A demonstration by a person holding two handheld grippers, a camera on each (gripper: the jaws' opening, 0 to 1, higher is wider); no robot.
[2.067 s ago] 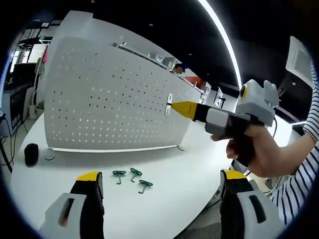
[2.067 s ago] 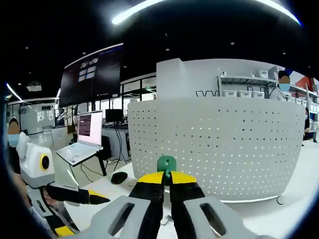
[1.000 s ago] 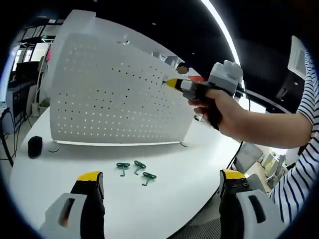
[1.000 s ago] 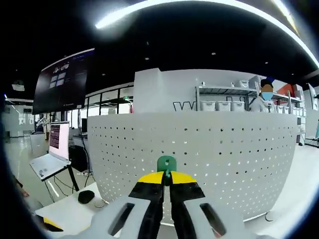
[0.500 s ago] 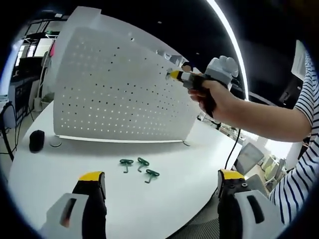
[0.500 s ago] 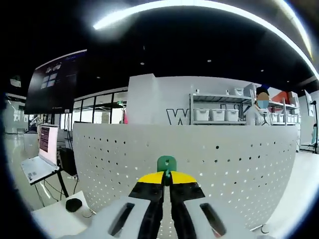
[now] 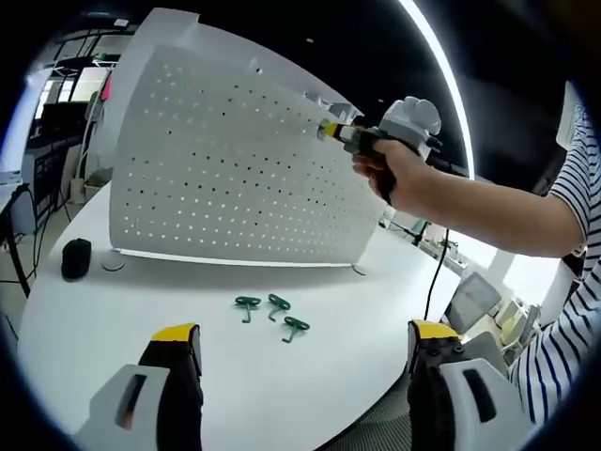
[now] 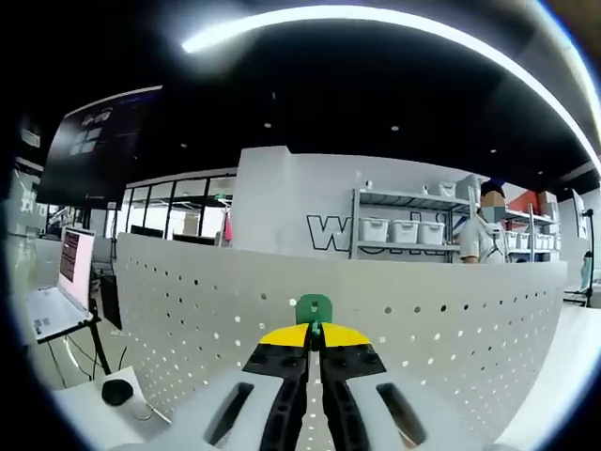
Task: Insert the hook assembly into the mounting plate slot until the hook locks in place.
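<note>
A white perforated mounting plate point(image 7: 235, 178) stands upright on the white table point(image 7: 113, 329). My right gripper point(image 7: 331, 132), held in a hand, is up at the plate's top right part, shut on a green hook point(image 8: 314, 309). In the right gripper view the hook's round head pokes up from between the shut yellow-tipped jaws, with the plate point(image 8: 423, 338) close ahead. Three more green hooks point(image 7: 270, 312) lie on the table in front of the plate. My left gripper point(image 7: 300, 343) hovers open over the near table edge, nothing between its jaws.
A black mouse point(image 7: 75, 258) and a small white disc point(image 7: 113, 266) lie at the plate's left foot. A person's arm in a striped sleeve point(image 7: 573, 263) reaches in from the right. Shelves with bins point(image 8: 404, 230) and a laptop point(image 8: 56, 301) stand beyond.
My right gripper has risen with the hook from mid-height to the plate's upper part and moved closer to it. The left gripper has stayed open.
</note>
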